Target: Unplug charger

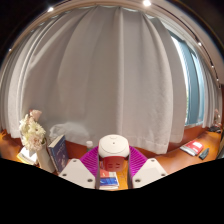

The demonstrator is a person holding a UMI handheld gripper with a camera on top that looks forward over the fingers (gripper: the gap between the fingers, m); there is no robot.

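Observation:
A white rounded charger (114,148) sits between my gripper's (113,162) two fingers, with the magenta pads (90,160) pressing on both its sides. The lower part of the charger looks reddish in the pads' shade. No cable or socket shows. Below the charger, between the white finger bodies, lies a small blue and red flat item (108,181) on the wooden table (168,160).
White curtains (120,70) hang across the whole back, with a window strip (185,75) to the right. A bunch of pale flowers (33,130) and an upright dark book (57,152) stand to the left. A red flat item (193,148) lies at the far right.

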